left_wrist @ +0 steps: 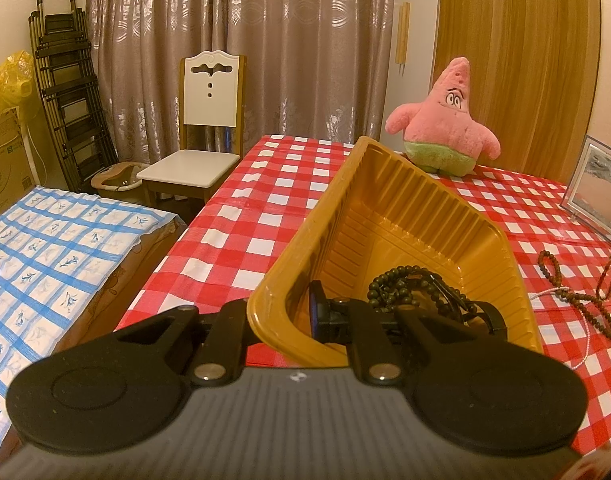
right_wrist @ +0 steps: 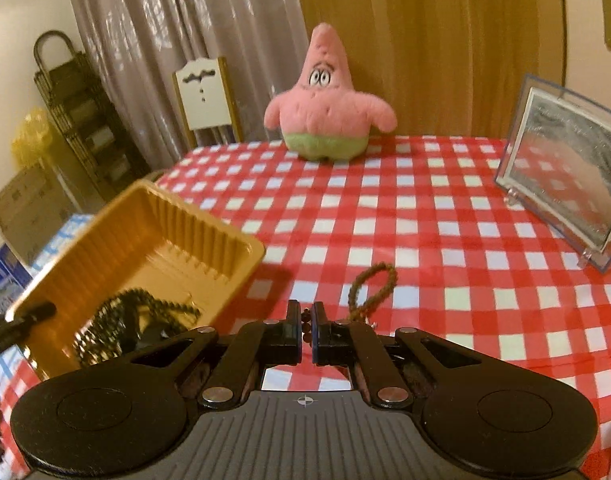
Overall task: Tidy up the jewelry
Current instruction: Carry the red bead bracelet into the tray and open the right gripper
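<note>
Brown bead strand (right_wrist: 371, 292), limp and light, pinched in closed right gripper (right_wrist: 305, 332); tray rim (left_wrist: 265, 300) clamped by shut left gripper (left_wrist: 301, 312).

Each claw, left claw (left_wrist: 301, 312) and right claw (right_wrist: 304, 330), is matte black: two round discs, angled link arms with silver rivets, blue-edged finger pads, behind them a grey ribbed body bearing a small crosshair mark.

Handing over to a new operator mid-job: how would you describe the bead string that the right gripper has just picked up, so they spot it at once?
On the red-checked tablecloth, look right of the yellow tray. The right gripper is shut on a brown bead string whose loop shows just beyond its fingertips. Unlike the darker beads heaped inside the tray, it is lighter brown and outside it.
</note>
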